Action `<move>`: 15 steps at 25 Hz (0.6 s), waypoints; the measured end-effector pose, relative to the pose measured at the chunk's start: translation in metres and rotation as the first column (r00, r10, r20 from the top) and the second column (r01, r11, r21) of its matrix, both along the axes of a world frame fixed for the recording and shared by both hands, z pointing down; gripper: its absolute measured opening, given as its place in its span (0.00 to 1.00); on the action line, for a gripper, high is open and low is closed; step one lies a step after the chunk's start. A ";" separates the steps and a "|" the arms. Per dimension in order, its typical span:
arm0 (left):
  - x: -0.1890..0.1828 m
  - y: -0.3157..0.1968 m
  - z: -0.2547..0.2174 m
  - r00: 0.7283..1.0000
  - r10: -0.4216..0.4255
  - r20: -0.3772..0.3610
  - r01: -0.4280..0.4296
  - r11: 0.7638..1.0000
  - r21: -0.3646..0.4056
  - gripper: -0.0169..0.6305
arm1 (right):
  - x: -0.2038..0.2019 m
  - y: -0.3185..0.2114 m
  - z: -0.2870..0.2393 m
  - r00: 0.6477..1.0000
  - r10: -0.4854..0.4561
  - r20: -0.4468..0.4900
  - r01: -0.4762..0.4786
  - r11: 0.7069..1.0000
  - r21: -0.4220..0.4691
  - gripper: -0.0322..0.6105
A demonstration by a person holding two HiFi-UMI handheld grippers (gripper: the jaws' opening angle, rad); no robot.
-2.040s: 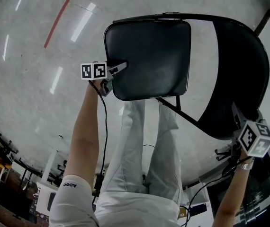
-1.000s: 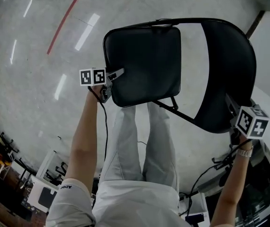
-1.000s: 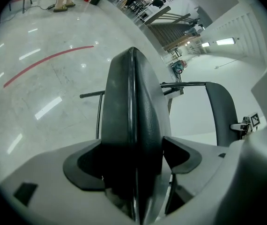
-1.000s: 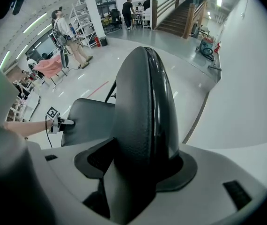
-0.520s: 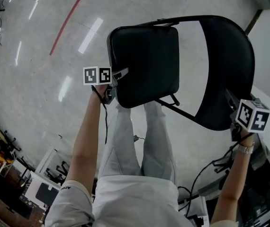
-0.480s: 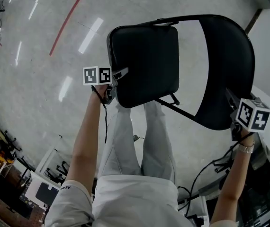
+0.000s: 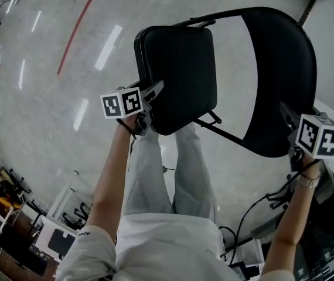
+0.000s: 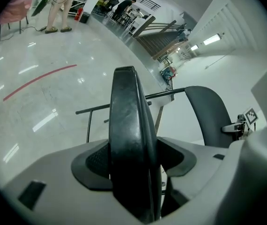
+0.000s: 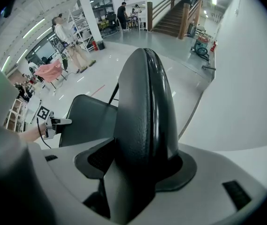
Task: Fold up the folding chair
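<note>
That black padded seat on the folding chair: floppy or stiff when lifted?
Probably stiff: the black padded seat looks like a flat slab, even tilted. It likely swings on the thin black metal frame rather than bending. Its glossy covering may be slippery.

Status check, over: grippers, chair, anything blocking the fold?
Left gripper clamped on seat edge, jaws just closed tighter. Right gripper clamped on backrest edge. Seat not yet against backrest. Nothing seen blocking.

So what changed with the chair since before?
The black padded seat tipped up towards the curved black backrest, lifted by the left hand-held gripper, whose jaws have just been closing on its edge. The right hand-held gripper stayed clamped on the backrest.
</note>
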State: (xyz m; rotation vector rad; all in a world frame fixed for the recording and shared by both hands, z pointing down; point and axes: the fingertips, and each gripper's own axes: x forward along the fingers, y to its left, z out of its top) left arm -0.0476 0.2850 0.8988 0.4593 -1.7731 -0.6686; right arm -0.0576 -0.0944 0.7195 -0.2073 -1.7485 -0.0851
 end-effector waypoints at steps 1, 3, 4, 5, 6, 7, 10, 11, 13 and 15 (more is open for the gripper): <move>-0.001 -0.005 -0.003 1.000 0.007 0.006 -0.007 1.000 -0.001 0.49 | 0.000 -0.001 -0.001 1.000 0.002 -0.001 -0.002 1.000 0.005 0.47; -0.003 -0.013 -0.009 1.000 0.025 0.018 -0.025 1.000 0.000 0.48 | 0.001 -0.004 -0.005 1.000 0.004 0.000 -0.004 1.000 0.020 0.47; -0.003 -0.019 -0.013 0.999 0.035 0.024 -0.036 0.999 0.001 0.48 | 0.001 -0.005 -0.008 1.000 0.004 0.001 -0.004 1.000 0.027 0.47; -0.003 -0.025 -0.018 0.998 0.046 0.030 -0.047 0.999 0.007 0.48 | 0.002 -0.007 -0.011 1.000 0.004 0.002 -0.004 0.999 0.032 0.47; -0.002 -0.033 -0.024 0.998 0.059 0.038 -0.060 0.998 0.015 0.47 | 0.002 -0.009 -0.015 1.000 0.003 0.002 -0.003 0.999 0.037 0.47; -0.002 -0.042 -0.030 0.996 0.074 0.049 -0.075 0.997 0.022 0.47 | 0.002 -0.011 -0.018 1.000 0.002 0.004 -0.002 0.999 0.041 0.47; -0.003 -0.068 -0.048 0.985 0.148 0.087 -0.150 0.988 0.024 0.46 | 0.001 -0.016 -0.029 1.000 0.003 0.009 -0.004 0.999 0.053 0.47; -0.003 -0.076 -0.052 0.978 0.184 0.095 -0.186 0.982 0.015 0.46 | 0.001 -0.018 -0.032 1.000 0.004 0.010 -0.005 0.998 0.055 0.47; -0.002 -0.093 -0.059 0.962 0.251 0.105 -0.252 0.968 -0.005 0.46 | 0.001 -0.021 -0.037 1.000 0.007 0.012 -0.007 0.999 0.049 0.47; -0.002 -0.109 -0.064 0.950 0.292 0.113 -0.293 0.956 -0.009 0.46 | 0.000 -0.022 -0.041 1.000 0.012 0.013 -0.012 0.999 0.034 0.47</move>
